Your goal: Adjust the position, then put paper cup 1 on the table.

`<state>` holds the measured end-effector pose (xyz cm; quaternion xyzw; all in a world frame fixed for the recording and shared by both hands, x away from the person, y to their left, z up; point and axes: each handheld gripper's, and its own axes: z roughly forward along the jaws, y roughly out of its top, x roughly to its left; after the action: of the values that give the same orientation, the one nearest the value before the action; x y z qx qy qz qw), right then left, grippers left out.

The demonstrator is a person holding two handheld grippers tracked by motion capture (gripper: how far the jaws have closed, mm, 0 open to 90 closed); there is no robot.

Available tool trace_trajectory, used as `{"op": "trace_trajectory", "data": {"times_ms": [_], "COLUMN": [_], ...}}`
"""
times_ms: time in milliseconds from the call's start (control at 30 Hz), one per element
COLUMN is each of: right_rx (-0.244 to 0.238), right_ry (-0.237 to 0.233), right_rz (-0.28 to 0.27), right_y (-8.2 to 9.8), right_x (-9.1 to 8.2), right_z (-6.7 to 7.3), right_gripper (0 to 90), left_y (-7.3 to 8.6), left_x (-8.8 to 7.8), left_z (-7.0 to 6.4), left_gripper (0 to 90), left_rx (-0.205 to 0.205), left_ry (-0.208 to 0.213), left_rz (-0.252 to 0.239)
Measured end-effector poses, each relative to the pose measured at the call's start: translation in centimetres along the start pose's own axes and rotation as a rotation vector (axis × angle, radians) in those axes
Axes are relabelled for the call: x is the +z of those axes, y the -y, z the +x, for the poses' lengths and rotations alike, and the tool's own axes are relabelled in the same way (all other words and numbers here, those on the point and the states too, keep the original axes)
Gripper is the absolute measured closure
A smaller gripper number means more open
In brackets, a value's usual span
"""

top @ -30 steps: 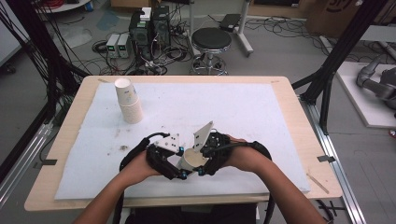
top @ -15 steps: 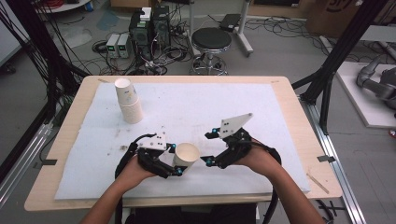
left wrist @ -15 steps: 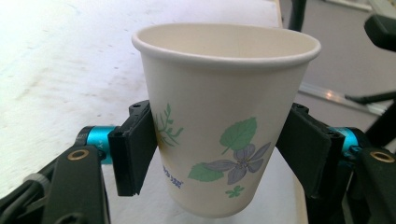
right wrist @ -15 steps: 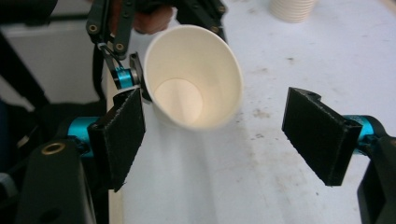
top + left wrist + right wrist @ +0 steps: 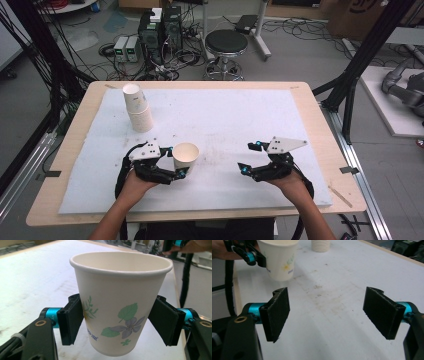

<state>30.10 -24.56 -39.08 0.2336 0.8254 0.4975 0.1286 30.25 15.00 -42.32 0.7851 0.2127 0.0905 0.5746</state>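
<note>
We have one paper cup point(image 5: 185, 156) separated from the stack of cups point(image 5: 138, 107), which stands near the far left corner of the white mat point(image 5: 240, 125). The single cup sits upright between the jaws of our left claw point(image 5: 176, 161), near the front of the mat. In the left gripper view the left pad touches the cup point(image 5: 120, 302) wall while the right pad seems to stand just off it; the jaws have just been opening, so we judge the cup is being let go rather than gripped. Our right claw point(image 5: 248, 157) is released and holds nothing, its jaws having just spread wide, well apart from the cup on the right. What is left, we judge, is backing the left claw away. Room is generous: the mat's centre and right are bare, the stack is well apart, and the table point(image 5: 320, 125) edge lies close behind both hands
</note>
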Motion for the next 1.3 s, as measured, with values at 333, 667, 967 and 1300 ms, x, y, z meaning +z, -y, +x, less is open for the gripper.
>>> {"op": "trace_trajectory", "data": {"times_ms": [333,667,967,1300], "right_rx": [0.05,0.075,0.095,0.097], "right_ry": [0.098,0.156,0.18,0.177], "right_rz": [-0.043,-0.07,-0.08,-0.075], "right_y": [2.9,3.6,4.0,4.1], "right_x": [-1.2,-2.3,-2.5,-2.2], "right_z": [-0.7,-1.2,-1.5,-1.5], "right_gripper": [22.1,22.1,22.1,22.9], "left_y": [0.7,1.1,1.3,2.1], "left_x": [-2.4,-3.8,-4.0,-6.4], "left_z": [0.6,1.3,1.4,2.3], "left_gripper": [29.6,29.3,29.2,29.0], "left_rx": [-0.034,-0.049,-0.046,-0.065], "left_ry": [-0.111,-0.179,-0.196,-0.275], "left_rz": [-0.103,-0.131,-0.133,-0.152]}}
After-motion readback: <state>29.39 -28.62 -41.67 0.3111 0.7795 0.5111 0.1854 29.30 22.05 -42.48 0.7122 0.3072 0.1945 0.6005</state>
